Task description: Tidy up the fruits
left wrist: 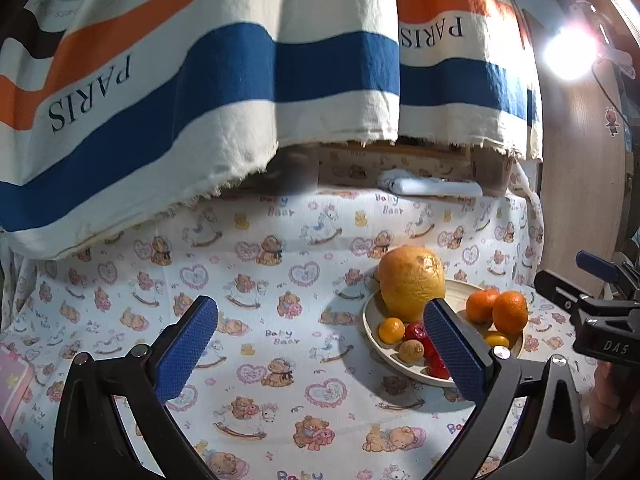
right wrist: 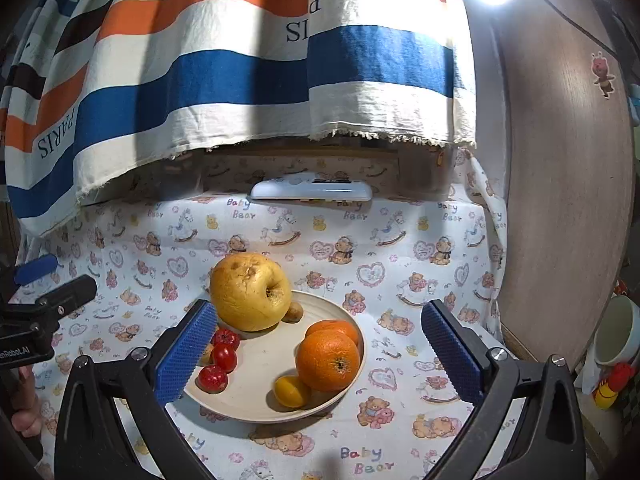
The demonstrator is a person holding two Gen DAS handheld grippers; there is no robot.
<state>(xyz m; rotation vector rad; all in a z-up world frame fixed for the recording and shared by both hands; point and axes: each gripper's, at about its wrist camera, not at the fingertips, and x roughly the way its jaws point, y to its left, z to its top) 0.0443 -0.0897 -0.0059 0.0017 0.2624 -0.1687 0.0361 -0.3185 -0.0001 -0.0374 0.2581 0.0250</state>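
My cream plate (right wrist: 352,328) held a yellow pomelo (right wrist: 250,290), two orange oranges (right wrist: 328,360), red tomatoes (right wrist: 224,356) and a yellow kumquat (right wrist: 291,391). Beneath the plate, the tabletop (right wrist: 400,280) wore white cloth printed with bears and pink hearts. Behind it hung blue-, orange- and cream-striped fabric (right wrist: 240,72).

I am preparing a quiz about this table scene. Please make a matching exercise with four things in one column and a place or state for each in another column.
Things:
1. large yellow wrinkled pomelo
2. white plastic remote control
3. small red round fruits
4. left claw

Places or states:
a. at the table's far edge
b. open, empty
c. plate's back
d. plate's left side, right wrist view

Pairs: 1-c, 2-a, 3-d, 4-b
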